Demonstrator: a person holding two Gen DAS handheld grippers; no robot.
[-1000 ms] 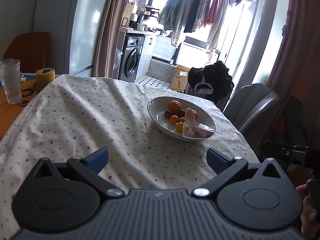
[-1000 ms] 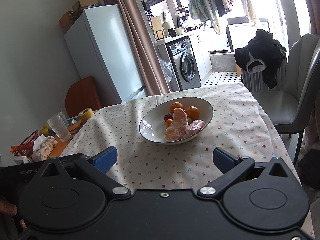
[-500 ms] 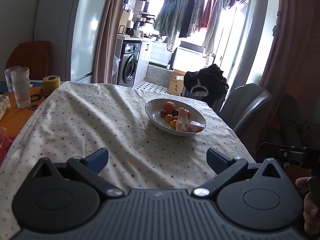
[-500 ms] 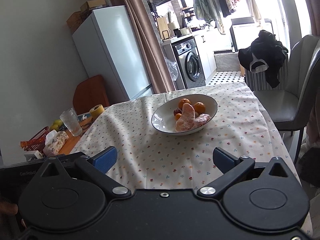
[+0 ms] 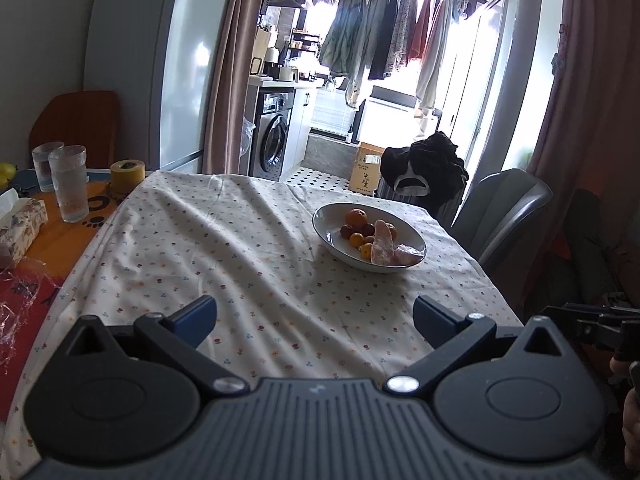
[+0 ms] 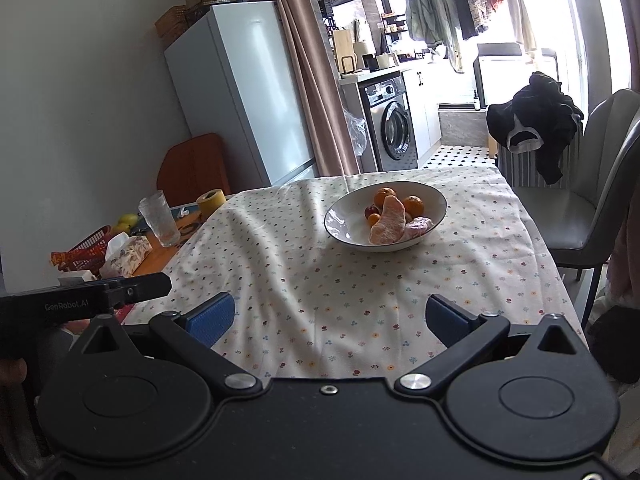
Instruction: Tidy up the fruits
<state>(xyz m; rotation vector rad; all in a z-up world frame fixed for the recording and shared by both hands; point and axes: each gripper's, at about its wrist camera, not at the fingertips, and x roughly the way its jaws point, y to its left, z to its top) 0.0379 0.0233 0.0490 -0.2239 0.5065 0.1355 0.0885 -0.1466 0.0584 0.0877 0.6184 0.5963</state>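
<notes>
A white bowl point(image 5: 332, 220) point(image 6: 344, 220) sits on the flowered tablecloth toward the table's far right. It holds oranges point(image 5: 356, 216) point(image 6: 413, 204), small dark fruits point(image 5: 346, 232), and peeled pinkish citrus pieces point(image 5: 382, 242) point(image 6: 386, 224). My left gripper point(image 5: 314, 314) is open above the near part of the table, well short of the bowl, with nothing between its fingers. My right gripper point(image 6: 328, 318) is also open and empty, near the table's front edge. The left gripper's body shows at the left edge of the right wrist view.
At the table's left end stand glasses point(image 5: 72, 184) point(image 6: 159, 216), a yellow tape roll point(image 5: 127, 174) point(image 6: 211, 202), a tissue pack point(image 5: 20, 220) point(image 6: 126, 252) and a red basket point(image 6: 86, 248). Grey chairs point(image 5: 504, 208) point(image 6: 592, 200) stand to the right. The tablecloth point(image 5: 224, 248) is wrinkled.
Both grippers have drawn back and risen from the bowl, so it looks smaller and farther away. Their jaws stay open. More of the table's left end has come into view.
</notes>
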